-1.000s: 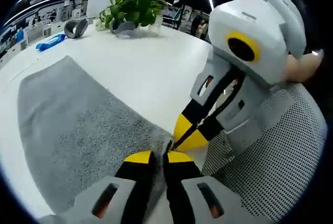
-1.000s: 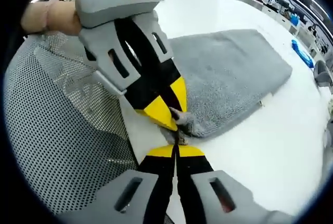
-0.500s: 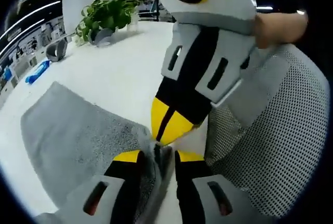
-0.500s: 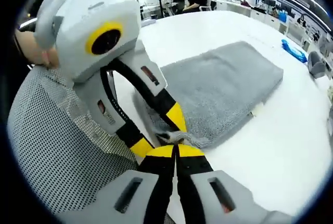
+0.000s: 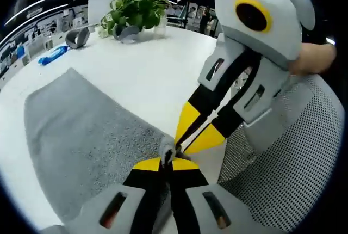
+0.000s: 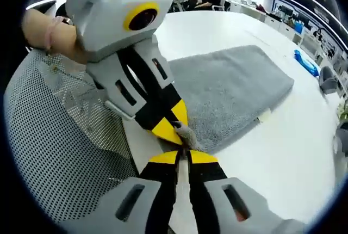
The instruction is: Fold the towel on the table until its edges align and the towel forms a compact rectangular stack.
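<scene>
Left gripper view, nearest: the left gripper (image 5: 167,160) has its yellow-tipped jaws drawn together on the near corner of the grey towel (image 5: 76,136), a small pucker of cloth standing up between the tips. The right gripper (image 5: 182,144) comes in from the right of this view, its jaws angled down to the same corner, tips almost touching the left pair; whether it has cloth of its own here is hard to tell.

Right gripper view, nearest: the right gripper (image 6: 182,155) is closed to a thin slit, a tuft of the towel (image 6: 228,92) caught at the tips. The left gripper (image 6: 171,128) descends from the upper left, closed on the corner just beyond. Both grippers thus meet at one corner at the table's near edge, beside a mesh chair back (image 6: 60,152).

From that corner the towel runs away from the jaws across the white table (image 5: 163,65), long axis pointing outward toward the far side. It lies flat and looks already doubled, with a small white tag (image 6: 265,116) at its side edge. The far short end lies well apart from both grippers.

Judgement: any next fold carries this near end along the long axis to the far end, and neither gripper is notably nearer.

Farther: a blue packet (image 5: 53,55), a grey round object (image 5: 78,36) and a potted plant (image 5: 136,11) sit past the towel.
</scene>
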Action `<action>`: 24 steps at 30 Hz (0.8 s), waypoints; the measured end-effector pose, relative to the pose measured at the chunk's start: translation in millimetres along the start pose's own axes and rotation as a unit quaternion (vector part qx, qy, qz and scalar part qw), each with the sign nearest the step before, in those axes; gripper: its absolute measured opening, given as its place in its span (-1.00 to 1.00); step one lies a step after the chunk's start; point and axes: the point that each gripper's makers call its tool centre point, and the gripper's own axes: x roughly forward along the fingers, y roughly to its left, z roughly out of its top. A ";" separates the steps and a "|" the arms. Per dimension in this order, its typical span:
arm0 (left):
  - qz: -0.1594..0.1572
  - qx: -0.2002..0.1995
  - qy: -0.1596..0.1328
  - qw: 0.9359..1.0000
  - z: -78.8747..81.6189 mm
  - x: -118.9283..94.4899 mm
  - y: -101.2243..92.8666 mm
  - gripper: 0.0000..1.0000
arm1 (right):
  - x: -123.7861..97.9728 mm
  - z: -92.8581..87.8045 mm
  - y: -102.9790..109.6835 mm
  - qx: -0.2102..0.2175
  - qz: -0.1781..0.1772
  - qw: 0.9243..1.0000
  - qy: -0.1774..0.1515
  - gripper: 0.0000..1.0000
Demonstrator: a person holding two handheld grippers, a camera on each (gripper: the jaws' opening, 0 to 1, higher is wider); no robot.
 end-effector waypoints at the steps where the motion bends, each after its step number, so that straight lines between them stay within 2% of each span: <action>1: 0.000 -0.002 0.001 1.000 -0.1 0.1 0.4 -0.92 | 0.1 -0.3 2.0 -0.002 0.004 1.000 0.002 -0.88; 2: 0.000 -0.006 0.001 1.000 -0.2 0.2 1.1 -0.93 | 0.1 -0.3 2.9 -0.004 0.005 1.000 0.003 -0.88; 3: 0.000 -0.048 0.002 0.999 -2.5 0.7 1.8 -0.93 | 0.9 0.4 8.9 -0.009 0.018 1.000 0.001 -0.88; 5: -0.004 -0.085 -0.001 0.996 -2.8 0.9 3.9 -0.93 | 3.1 -0.1 14.5 -0.007 0.028 1.000 0.004 -0.89; 7: -0.003 -0.075 0.000 0.997 -3.0 -0.2 5.6 -0.93 | 5.5 -3.4 11.6 -0.042 0.017 0.999 0.020 -0.89; 10: -0.005 -0.080 -0.001 0.997 -2.9 -0.1 4.1 -0.92 | 12.1 -8.2 17.7 -0.037 0.032 0.998 0.030 -0.85; 13: -0.010 -0.095 -0.005 0.995 -3.2 -0.3 4.6 -0.90 | 13.3 -12.2 14.5 -0.084 0.016 0.995 0.050 -0.88; 17: -0.015 -0.112 -0.008 0.994 -3.0 -0.5 4.8 -0.89 | 16.1 -12.3 16.0 -0.091 0.016 0.994 0.050 -0.91; 19: -0.015 -0.111 -0.007 0.994 -3.0 -0.4 4.2 -0.89 | 16.0 -13.0 14.4 -0.105 0.015 0.993 0.047 -0.94; 24: -0.017 -0.093 0.002 0.995 -0.9 -3.1 1.5 -0.84 | 15.7 -11.1 12.8 -0.101 0.017 0.993 0.059 -0.98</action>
